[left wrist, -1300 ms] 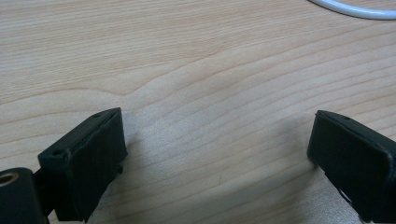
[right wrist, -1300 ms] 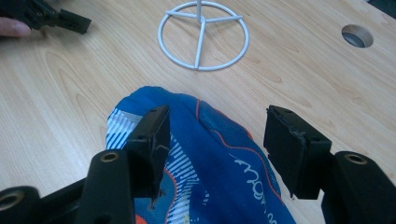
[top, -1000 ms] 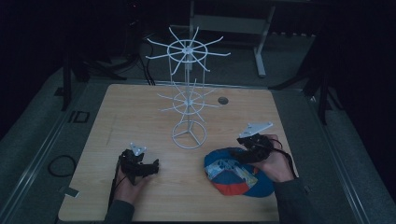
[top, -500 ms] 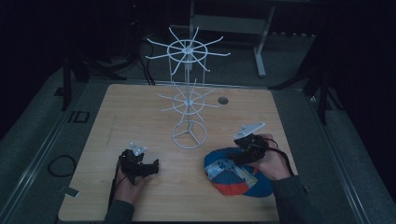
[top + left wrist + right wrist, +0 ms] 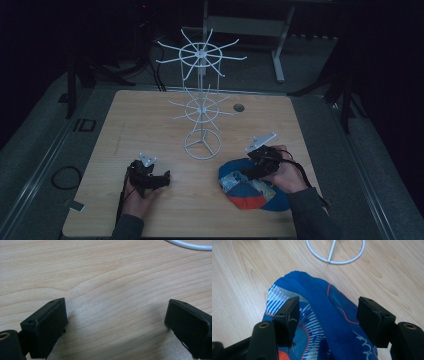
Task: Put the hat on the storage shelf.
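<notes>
Here: blue cap (image 5: 252, 187) flat on wooden table (image 5: 150, 120), at 4 o'clock from white wire rack (image 5: 202, 107). Right tongs (image 5: 328, 315) spread wide, straddling raised fold of cap, not clamped. Left tongs (image 5: 115, 322) agape over bare wood at 8 o'clock, holding nothing.

Wooden tabletop (image 5: 150, 125); small round dark spot (image 5: 238, 107) near far edge. Dark floor around it; coiled cable (image 5: 65, 176) on floor, left side.
</notes>
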Action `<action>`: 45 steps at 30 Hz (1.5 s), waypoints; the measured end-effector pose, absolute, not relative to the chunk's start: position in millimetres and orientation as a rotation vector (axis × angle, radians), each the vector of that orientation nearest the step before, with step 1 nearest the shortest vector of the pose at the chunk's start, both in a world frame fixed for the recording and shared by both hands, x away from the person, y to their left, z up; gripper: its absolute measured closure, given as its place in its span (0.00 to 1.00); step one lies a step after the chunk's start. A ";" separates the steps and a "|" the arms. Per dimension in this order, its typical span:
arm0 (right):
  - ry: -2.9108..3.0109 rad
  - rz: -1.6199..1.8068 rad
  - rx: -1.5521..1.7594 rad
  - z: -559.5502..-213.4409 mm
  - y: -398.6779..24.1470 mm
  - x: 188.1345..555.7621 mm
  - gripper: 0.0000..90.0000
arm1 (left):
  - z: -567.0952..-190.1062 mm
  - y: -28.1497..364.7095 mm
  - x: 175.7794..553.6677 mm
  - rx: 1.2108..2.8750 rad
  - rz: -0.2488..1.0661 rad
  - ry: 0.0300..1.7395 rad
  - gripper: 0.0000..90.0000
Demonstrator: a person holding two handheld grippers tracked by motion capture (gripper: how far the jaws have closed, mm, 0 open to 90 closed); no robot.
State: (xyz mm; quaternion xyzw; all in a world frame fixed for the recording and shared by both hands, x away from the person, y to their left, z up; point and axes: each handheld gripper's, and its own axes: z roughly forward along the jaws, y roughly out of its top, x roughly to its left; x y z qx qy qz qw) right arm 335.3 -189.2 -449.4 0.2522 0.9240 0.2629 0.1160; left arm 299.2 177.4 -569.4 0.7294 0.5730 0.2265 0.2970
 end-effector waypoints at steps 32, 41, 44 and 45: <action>2.816 0.553 0.724 -481.3 -174.0 351.6 0.38 | -569.6 177.3 299.2 1.937 0.604 1.523 0.05; 2.828 0.447 0.687 -487.9 -171.8 353.7 0.62 | -569.6 177.3 299.2 1.937 0.604 1.523 0.05; 2.813 0.442 0.645 -488.0 -170.9 350.5 0.82 | -569.6 177.4 299.2 1.938 0.604 1.523 0.05; 2.808 0.438 0.631 -487.6 -170.6 349.3 0.87 | -569.6 177.4 299.2 1.938 0.604 1.523 0.05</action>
